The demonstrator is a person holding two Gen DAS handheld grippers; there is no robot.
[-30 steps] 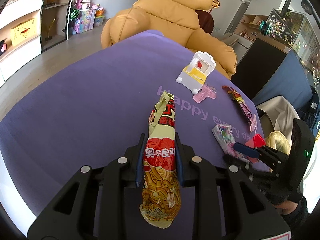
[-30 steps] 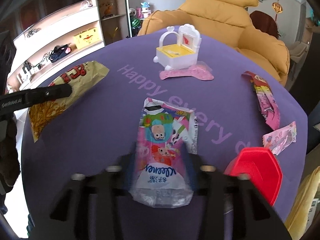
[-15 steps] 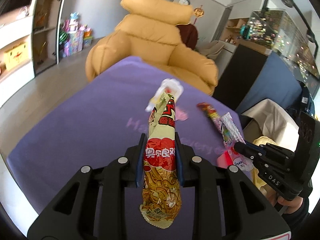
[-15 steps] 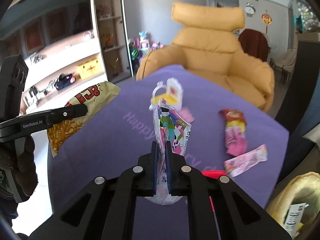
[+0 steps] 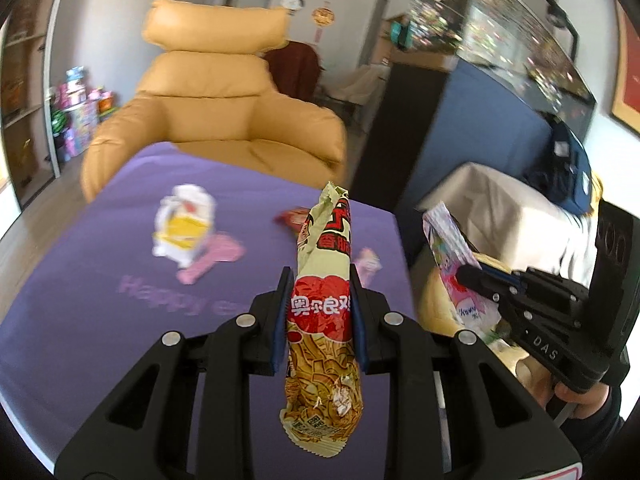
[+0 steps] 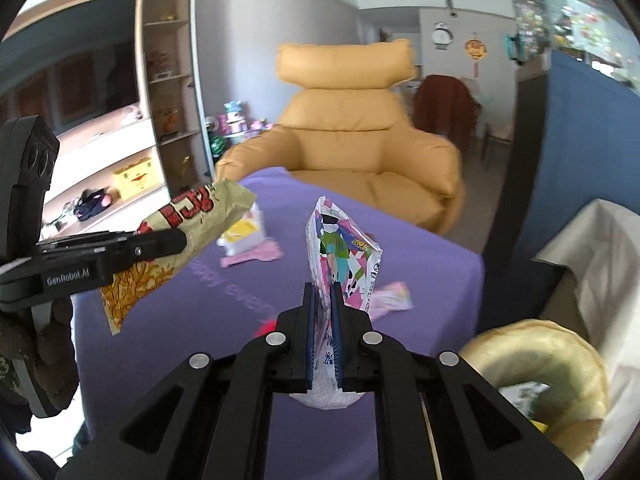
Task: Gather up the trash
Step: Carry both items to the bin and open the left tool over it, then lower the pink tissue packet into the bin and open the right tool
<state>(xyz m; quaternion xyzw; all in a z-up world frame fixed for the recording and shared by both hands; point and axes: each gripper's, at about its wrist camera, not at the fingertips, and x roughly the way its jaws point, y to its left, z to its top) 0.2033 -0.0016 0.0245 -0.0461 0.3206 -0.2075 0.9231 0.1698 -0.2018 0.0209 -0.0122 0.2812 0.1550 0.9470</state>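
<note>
Two pieces of trash are now off the worktop, one in each gripper, where a second ago both lay on the purple cloth.

Left wrist view: the left gripper [image 5: 319, 312] has its jaws clamped on the snack wrapper [image 5: 322, 316], which stands nearly upright between them, its crimped top toward 12 o'clock and its bottom seam hanging toward 6 o'clock. The purple worktop [image 5: 100, 300] has dropped lower in view and the yellow armchair [image 5: 224, 112] fills the 12 o'clock region, so the hand has risen and swung right. At 3 o'clock the right gripper [image 5: 466, 276] shows side-on, gripping the tissue pack [image 5: 450, 256], with a cloth-lined bin [image 5: 496, 200] just behind it. A white toy chair [image 5: 182, 226] and a pink packet [image 5: 366, 264] remain on the cloth.

Right wrist view: the jaws, wider a second ago, have closed nearly together on the flattened tissue pack [image 6: 340, 256], which points up toward 12 o'clock. The left gripper [image 6: 176, 242] reaches in from 9 o'clock carrying the snack wrapper [image 6: 180, 244], a dark-gloved hand [image 6: 44, 344] below it. At 4 o'clock sits a yellowish, ring-shaped cushion or bag mouth [image 6: 540, 360]; I cannot tell which. Both grippers tilt forward and down, side by side.

Judging by this, pickup is done and the carry toward the bin at the right is under way; at least one packet is left to fetch.
</note>
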